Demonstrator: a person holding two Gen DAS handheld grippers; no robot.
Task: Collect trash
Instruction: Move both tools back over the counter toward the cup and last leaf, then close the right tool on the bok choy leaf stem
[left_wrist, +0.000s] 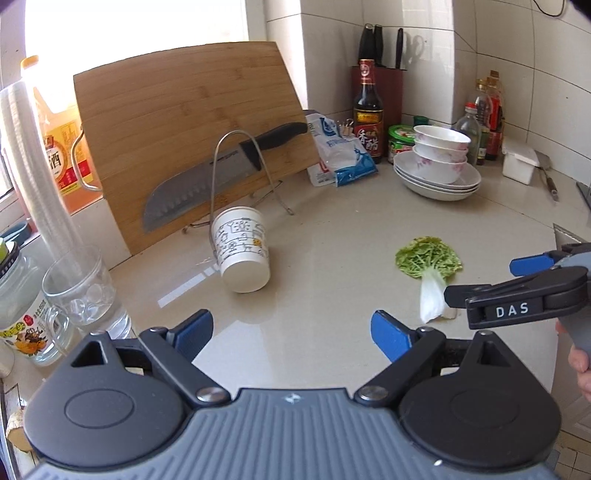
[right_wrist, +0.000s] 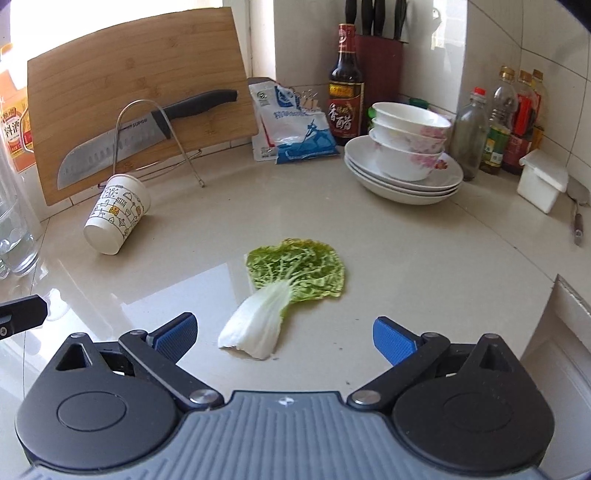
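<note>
A: Start at the left of the left wrist view. What stands there?

B: At nine o'clock, a clear glass mug (left_wrist: 86, 291) with a ribbed stack of plastic cups (left_wrist: 33, 177) behind it. At eleven o'clock a bamboo cutting board (left_wrist: 184, 136) leans in a thin wire rack (left_wrist: 240, 173), and a steel knife (left_wrist: 214, 177) with a dimpled blade and black handle lies across it.

A: And the trash?

B: A printed paper cup (left_wrist: 242, 253) lies on its side near the centre, its flat base toward the camera, its rim against the rack's wire. At three o'clock a cabbage leaf (left_wrist: 430, 271) lies flat on the glossy pale table (left_wrist: 332, 240): crinkled green top, smooth white stalk.

A: The left gripper (left_wrist: 293, 332)?

B: Its blue ribbed fingers (left_wrist: 195, 332) stand wide apart with only bare table between them. The cup is beyond them at twelve o'clock.

A: The right gripper (right_wrist: 282, 338)?

B: Fingers (right_wrist: 393, 338) spread wide too, nothing clamped. In its own view the leaf's stalk end lies just ahead, between the tips.

A: Anything crowding on the right?

B: At one o'clock a soft blue-and-white pouch (right_wrist: 295, 129), a dark vinegar bottle (right_wrist: 345, 92) and floral bowls (right_wrist: 410, 144) stacked on plates. At two o'clock more bottles (right_wrist: 506, 125) and a white lidded box (right_wrist: 541, 182). All well apart from the leaf.
</note>
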